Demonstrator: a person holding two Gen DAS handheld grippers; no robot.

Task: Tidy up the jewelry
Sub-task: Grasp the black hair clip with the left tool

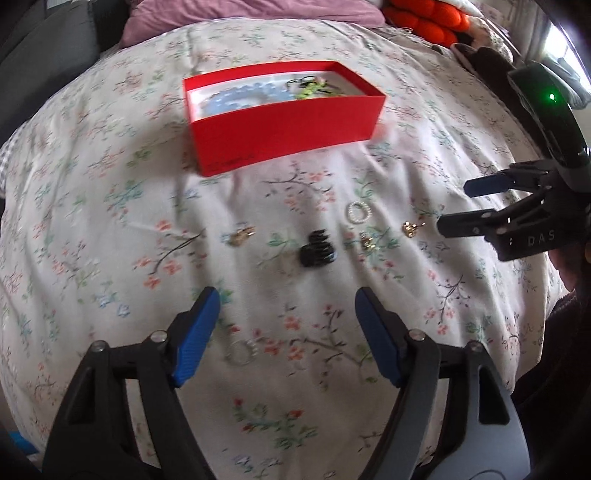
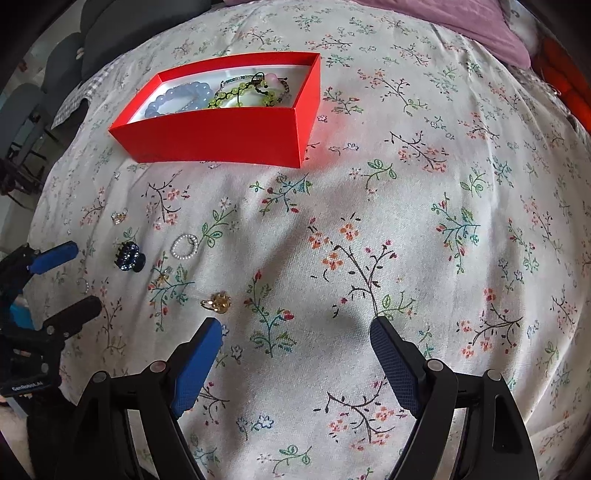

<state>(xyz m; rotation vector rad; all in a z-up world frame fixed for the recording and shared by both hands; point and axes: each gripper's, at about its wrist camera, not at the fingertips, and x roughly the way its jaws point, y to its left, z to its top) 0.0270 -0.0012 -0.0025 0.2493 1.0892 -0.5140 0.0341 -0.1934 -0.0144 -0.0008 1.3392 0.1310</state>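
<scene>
A red box (image 1: 280, 122) (image 2: 221, 136) stands on the floral bedspread and holds a blue bead bracelet (image 2: 184, 99) and a green bead bracelet (image 2: 240, 98). Loose pieces lie in front of it: a black hair claw (image 1: 316, 248) (image 2: 129, 256), a pearl ring (image 1: 357, 212) (image 2: 184, 246), gold pieces (image 1: 410, 227) (image 1: 242, 234) and a silver ring (image 1: 242, 352). My left gripper (image 1: 287, 299) (image 2: 83, 277) hangs open just above the silver ring, not touching it. My right gripper (image 2: 295, 328) (image 1: 454, 206) is open and empty, with a gold ring (image 2: 218, 300) just beyond its left fingertip.
The bedspread (image 2: 406, 221) is soft and creased. A purple pillow (image 1: 251, 14) and an orange knitted thing (image 1: 424, 18) lie at the far end of the bed. Dark cushions (image 2: 129, 29) sit beyond the bed's left edge.
</scene>
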